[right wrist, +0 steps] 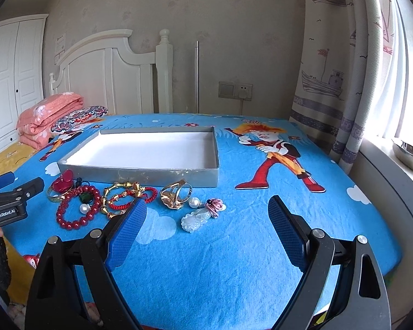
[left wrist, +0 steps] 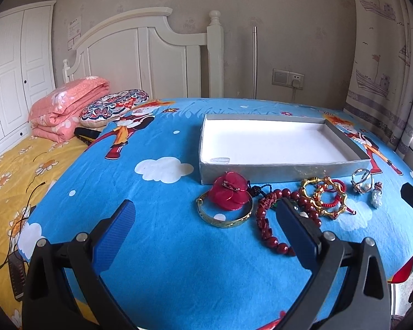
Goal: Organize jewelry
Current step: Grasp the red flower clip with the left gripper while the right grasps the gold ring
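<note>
An empty grey box with a white floor (left wrist: 285, 171) (right wrist: 140, 177) lies on the blue cartoon cloth. In front of it lies a row of jewelry: a red flower clip (left wrist: 231, 191) on a gold bangle (left wrist: 225, 221), a red bead bracelet (left wrist: 264, 220) (right wrist: 77, 222), a gold and red cord bracelet (left wrist: 326, 199) (right wrist: 124, 195), a gold ring (left wrist: 361, 182) (right wrist: 176, 195), a pearl (right wrist: 194, 202) and a white jade pendant (left wrist: 377, 199) (right wrist: 194, 220). My left gripper (left wrist: 206, 217) is open above the cloth, near the bangle. My right gripper (right wrist: 206, 211) is open, near the pendant.
The cloth covers a raised surface (left wrist: 157, 247) beside a bed with a yellow sheet (left wrist: 8, 181), a folded pink quilt (left wrist: 66, 107) and a patterned cushion (left wrist: 113, 107). A curtain (right wrist: 341, 68) and a windowsill with a metal bowl (right wrist: 410, 155) are at the right.
</note>
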Available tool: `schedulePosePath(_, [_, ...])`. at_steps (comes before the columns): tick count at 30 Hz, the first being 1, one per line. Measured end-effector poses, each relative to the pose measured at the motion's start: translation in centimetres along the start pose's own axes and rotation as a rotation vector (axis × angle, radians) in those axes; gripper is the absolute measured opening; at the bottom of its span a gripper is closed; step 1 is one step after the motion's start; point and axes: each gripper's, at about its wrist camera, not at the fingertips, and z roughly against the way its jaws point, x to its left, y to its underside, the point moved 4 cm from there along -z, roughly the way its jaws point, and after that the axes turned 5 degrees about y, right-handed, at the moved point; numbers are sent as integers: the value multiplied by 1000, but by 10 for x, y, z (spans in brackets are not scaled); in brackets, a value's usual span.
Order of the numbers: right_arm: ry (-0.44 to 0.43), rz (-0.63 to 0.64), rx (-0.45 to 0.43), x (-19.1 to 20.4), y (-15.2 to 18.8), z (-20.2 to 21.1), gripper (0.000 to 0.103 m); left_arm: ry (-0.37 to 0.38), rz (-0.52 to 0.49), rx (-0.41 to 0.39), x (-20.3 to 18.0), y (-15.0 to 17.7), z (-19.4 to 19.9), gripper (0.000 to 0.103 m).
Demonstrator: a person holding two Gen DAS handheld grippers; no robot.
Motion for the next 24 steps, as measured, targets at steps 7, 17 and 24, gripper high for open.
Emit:
schedulePosePath(7, [-74, 6, 70, 8, -8, -26, 79, -6, 32, 83, 0, -9, -37, 96])
schedulePosePath(17, [-116, -11, 240, 23, -17, -73, 53, 41, 44, 143, -4, -16, -64, 80])
schedulePosePath(24, [-119, -3, 262, 28, -15, -81, 29, 77, 59, 206, -4, -15, -76, 64])
